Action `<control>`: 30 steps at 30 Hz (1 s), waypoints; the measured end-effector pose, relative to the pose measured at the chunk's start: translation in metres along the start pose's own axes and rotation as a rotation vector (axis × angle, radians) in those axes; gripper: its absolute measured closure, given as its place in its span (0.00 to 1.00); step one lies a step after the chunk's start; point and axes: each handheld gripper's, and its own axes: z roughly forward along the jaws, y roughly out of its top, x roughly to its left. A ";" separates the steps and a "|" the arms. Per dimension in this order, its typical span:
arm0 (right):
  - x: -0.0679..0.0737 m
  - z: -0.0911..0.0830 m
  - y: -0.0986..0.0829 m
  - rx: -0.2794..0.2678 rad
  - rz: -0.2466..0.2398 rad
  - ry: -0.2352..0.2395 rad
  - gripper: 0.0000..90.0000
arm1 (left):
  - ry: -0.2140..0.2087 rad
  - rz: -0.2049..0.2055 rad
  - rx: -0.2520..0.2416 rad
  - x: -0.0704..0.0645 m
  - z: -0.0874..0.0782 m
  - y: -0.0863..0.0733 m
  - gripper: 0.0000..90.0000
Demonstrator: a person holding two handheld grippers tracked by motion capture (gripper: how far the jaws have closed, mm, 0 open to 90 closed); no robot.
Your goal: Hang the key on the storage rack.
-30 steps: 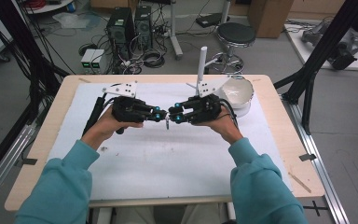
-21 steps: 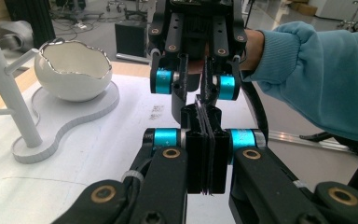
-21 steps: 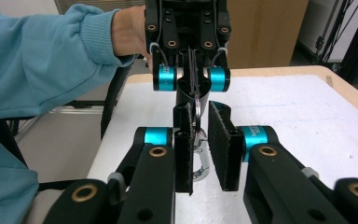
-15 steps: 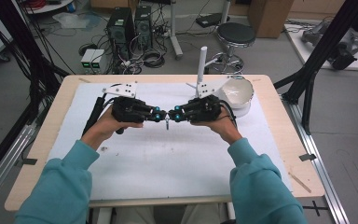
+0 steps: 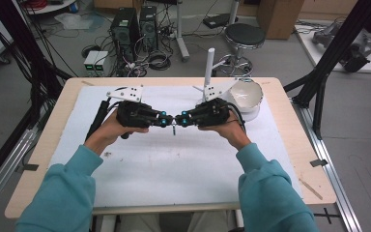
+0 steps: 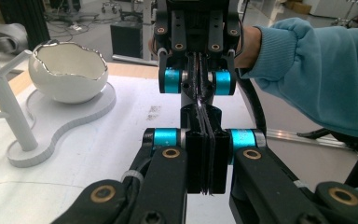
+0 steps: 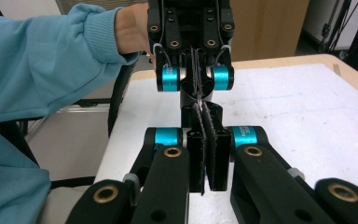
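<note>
Eggshell-shaped white bowl (image 5: 245, 94) with jagged rim stands beside my right gripper (image 5: 178, 120), which meets my left gripper (image 5: 168, 120) tip to tip, both pressed together.

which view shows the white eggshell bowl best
The left gripper view: the bowl sits close, showing its jagged rim and its white base. The high view has it small, partly hidden behind the right gripper.

The bowl (image 6: 68, 71) looked like glossy white ceramic with a shiny metallic rim, sitting on a matt white stand (image 6: 46, 126). Both sleeves (image 5: 63, 193) were soft teal knit cloth. The table (image 5: 299, 145) edge was pale wood, its white mat (image 5: 174, 164) dull and scuffed.
</note>
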 end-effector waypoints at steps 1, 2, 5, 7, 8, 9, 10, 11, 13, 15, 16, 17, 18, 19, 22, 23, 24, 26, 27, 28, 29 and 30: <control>0.001 0.000 0.000 0.005 0.016 0.001 0.99 | -0.004 -0.014 -0.002 0.001 0.000 0.000 0.98; 0.002 0.000 0.001 0.011 0.023 -0.003 0.99 | -0.004 -0.031 -0.003 0.002 0.000 -0.001 0.96; 0.000 -0.002 0.001 0.017 0.021 -0.020 0.99 | 0.058 -0.036 0.002 0.003 -0.001 -0.002 0.78; -0.002 -0.007 0.002 0.017 0.024 -0.048 0.99 | 0.117 -0.035 0.025 0.002 -0.002 -0.001 0.70; -0.003 -0.009 0.003 0.011 0.019 -0.063 0.99 | 0.158 -0.055 0.035 0.004 -0.004 -0.002 0.63; -0.004 -0.011 0.003 0.011 0.024 -0.071 0.99 | 0.179 -0.074 0.041 0.005 -0.005 -0.002 0.58; -0.005 -0.014 0.003 0.010 0.034 -0.080 0.99 | 0.182 -0.074 0.044 0.006 -0.007 -0.002 0.51; -0.006 -0.017 0.002 0.006 0.033 -0.096 0.99 | 0.177 -0.070 0.047 0.007 -0.009 -0.003 0.46; -0.007 -0.022 0.002 0.010 0.048 -0.111 0.99 | 0.188 -0.097 0.046 0.009 -0.012 -0.004 0.28; -0.010 -0.030 0.004 0.013 0.042 -0.148 0.99 | 0.213 -0.105 0.041 0.009 -0.014 -0.004 0.13; -0.011 -0.034 0.005 0.009 0.045 -0.155 0.99 | 0.292 -0.085 0.005 0.006 -0.018 -0.008 0.05; -0.011 -0.038 0.007 0.017 0.049 -0.169 0.99 | 0.304 -0.087 0.003 0.006 -0.020 -0.009 0.02; -0.012 -0.041 0.009 0.021 0.049 -0.178 0.99 | 0.304 -0.088 -0.004 0.006 -0.024 -0.013 0.02; -0.014 -0.046 0.012 0.023 0.043 -0.191 0.99 | 0.317 -0.080 -0.004 0.005 -0.028 -0.016 0.02; -0.018 -0.057 0.019 0.039 0.042 -0.221 0.99 | 0.350 -0.069 -0.022 0.002 -0.039 -0.025 0.02; -0.020 -0.062 0.021 0.047 0.051 -0.226 0.99 | 0.366 -0.062 -0.027 -0.001 -0.044 -0.028 0.02; -0.022 -0.066 0.023 0.054 0.050 -0.238 0.99 | 0.381 -0.054 -0.033 -0.003 -0.048 -0.031 0.02; -0.027 -0.075 0.027 0.070 0.042 -0.256 0.99 | 0.411 -0.043 -0.038 -0.007 -0.059 -0.037 0.02; -0.029 -0.078 0.029 0.083 0.053 -0.265 0.99 | 0.435 -0.036 -0.041 -0.010 -0.065 -0.042 0.02; -0.032 -0.081 0.030 0.094 0.050 -0.281 0.99 | 0.449 -0.028 -0.038 -0.012 -0.069 -0.044 0.02; -0.035 -0.083 0.031 0.103 0.052 -0.282 0.99 | 0.467 -0.021 -0.044 -0.015 -0.075 -0.049 0.02; -0.038 -0.086 0.032 0.119 0.053 -0.295 0.99 | 0.480 -0.020 -0.056 -0.018 -0.079 -0.052 0.02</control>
